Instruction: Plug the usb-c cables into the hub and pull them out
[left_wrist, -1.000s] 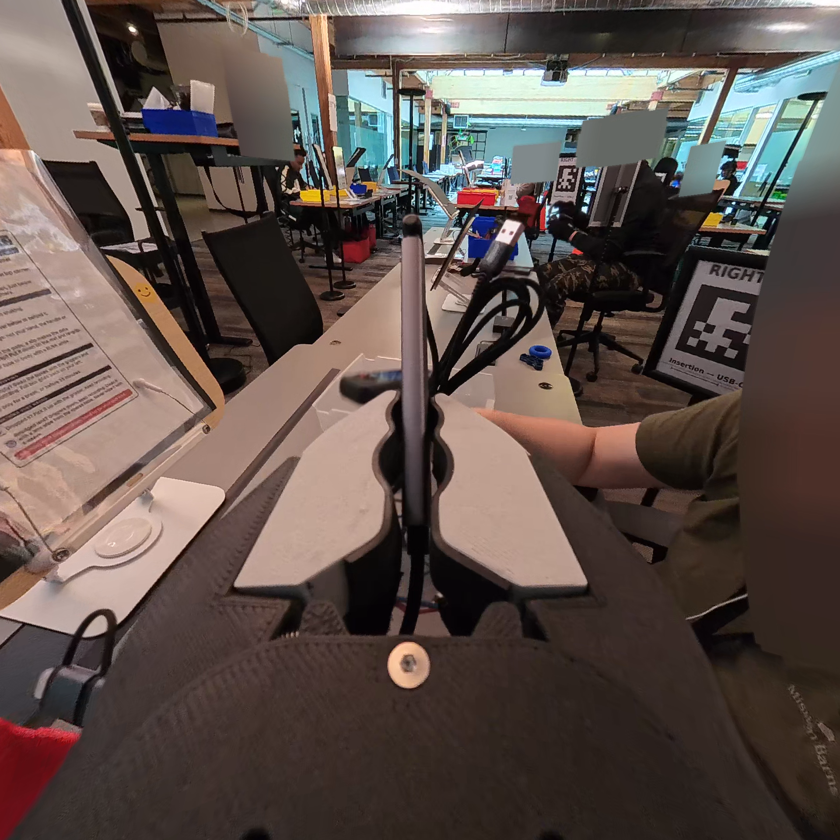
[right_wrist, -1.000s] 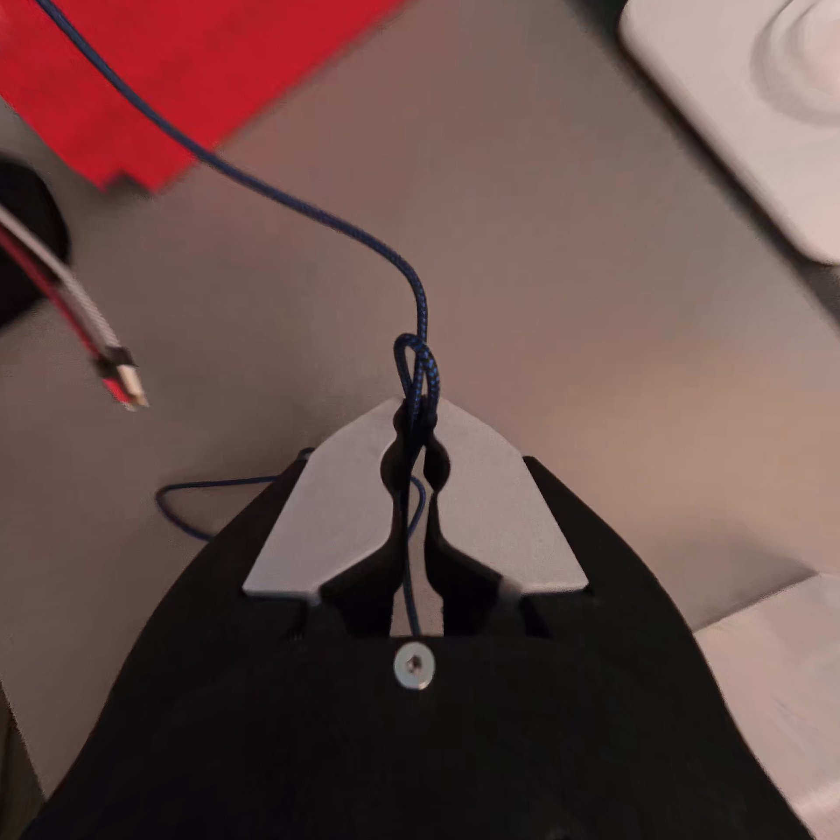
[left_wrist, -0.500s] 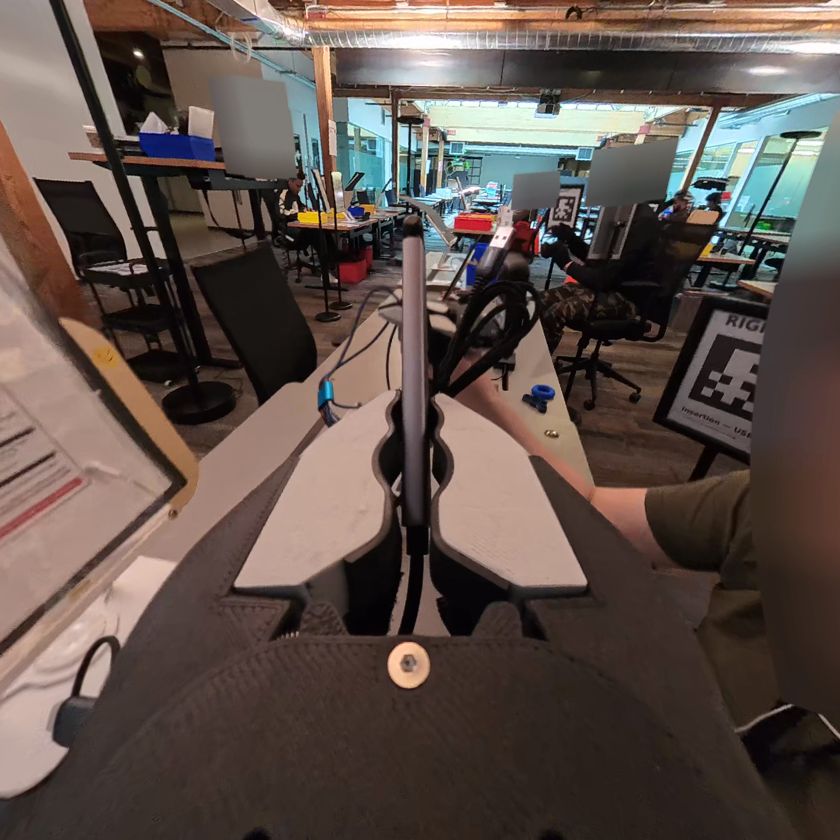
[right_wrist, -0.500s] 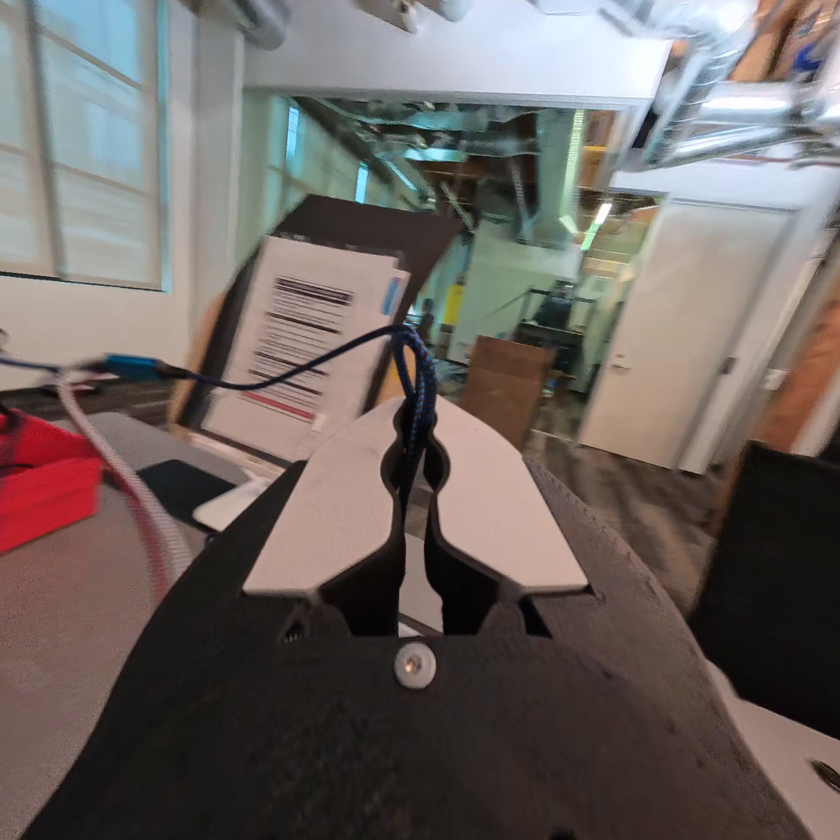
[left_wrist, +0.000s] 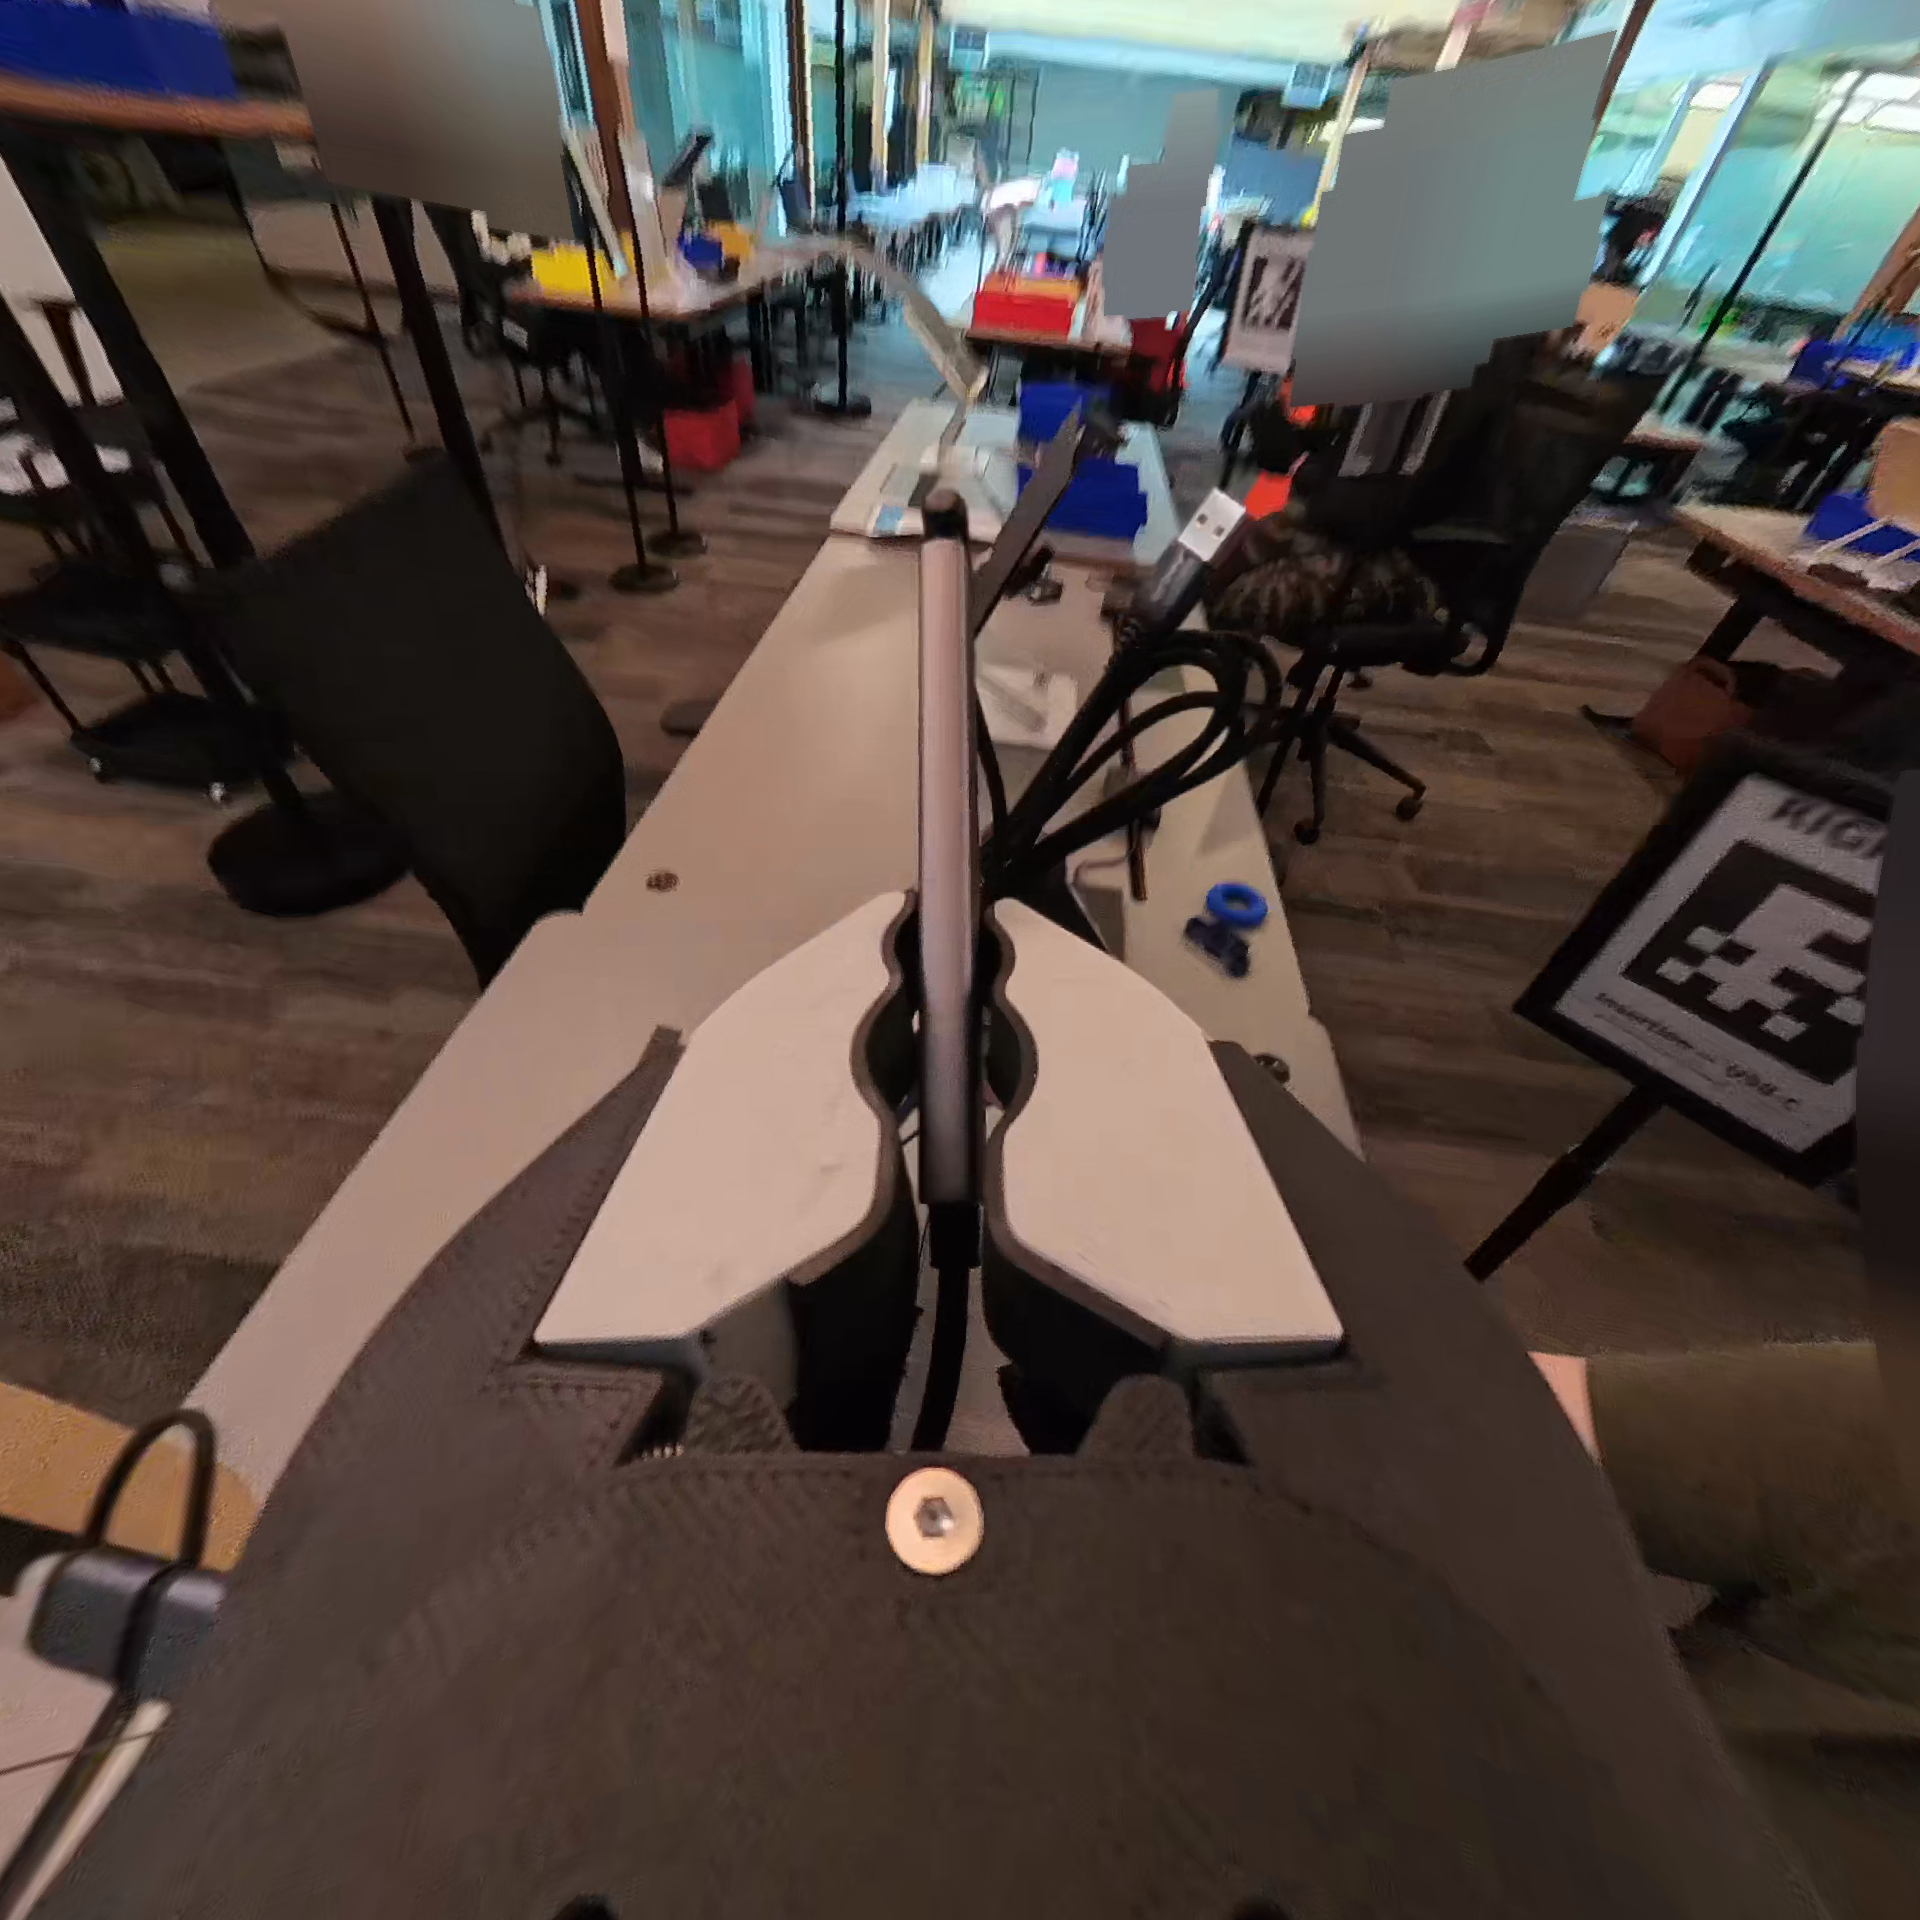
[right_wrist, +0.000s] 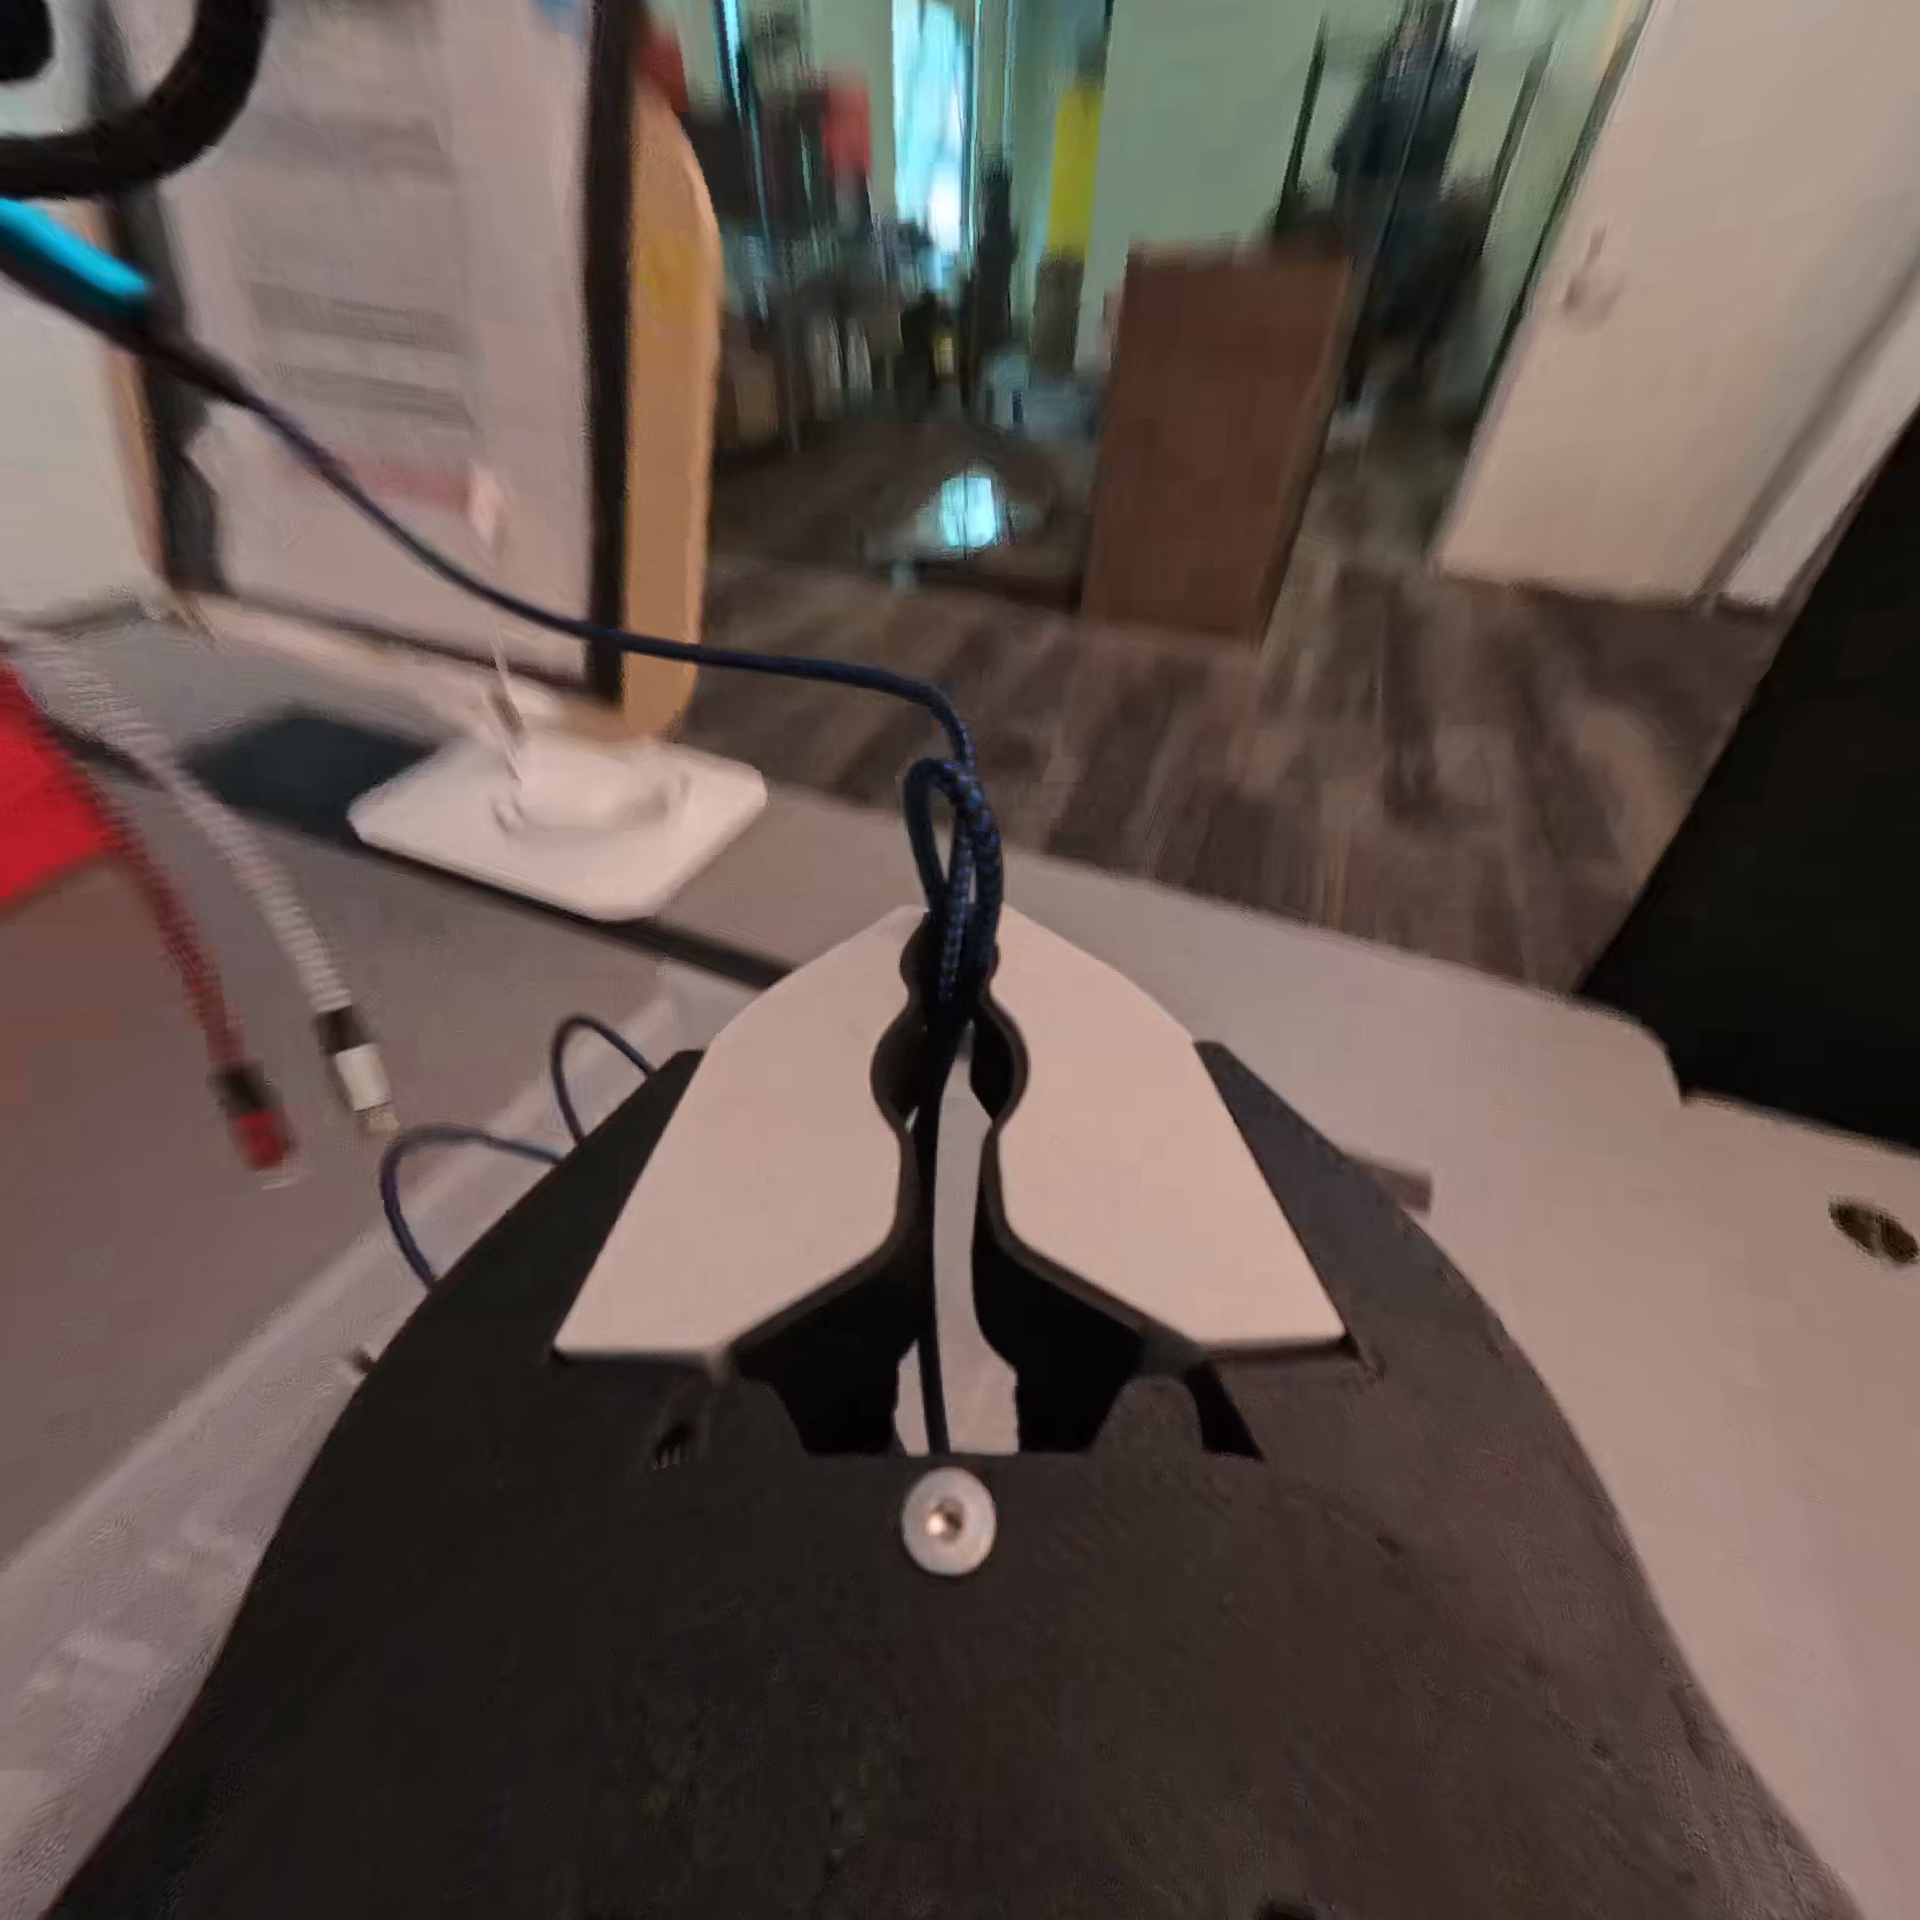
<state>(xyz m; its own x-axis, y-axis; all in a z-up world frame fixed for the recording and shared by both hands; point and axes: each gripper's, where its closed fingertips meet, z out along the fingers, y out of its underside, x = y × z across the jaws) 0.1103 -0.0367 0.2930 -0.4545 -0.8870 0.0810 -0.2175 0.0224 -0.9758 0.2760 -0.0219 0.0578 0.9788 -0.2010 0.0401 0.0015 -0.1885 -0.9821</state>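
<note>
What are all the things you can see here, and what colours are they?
hub: 1, grey, thin, standing edge-on between the left tool's fingers
black cable bundle: 1, black, looped just right of the hub, with a silver-tipped plug sticking up
blue cable: 1, dark blue braided, folded loop pinched in the right tool
blue plug: 1, bright blue, upper left, at the blue cable's far end
red cable: 1, red, on the table at left
white cable: 1, white, beside the red one
table: 1, grey, long
sign stand: 1, white base, on the table
blue ring: 1, blue, on the table
left tool: 1, black with grey fingers, shut
right tool: 1, black with grey fingers, shut
</note>
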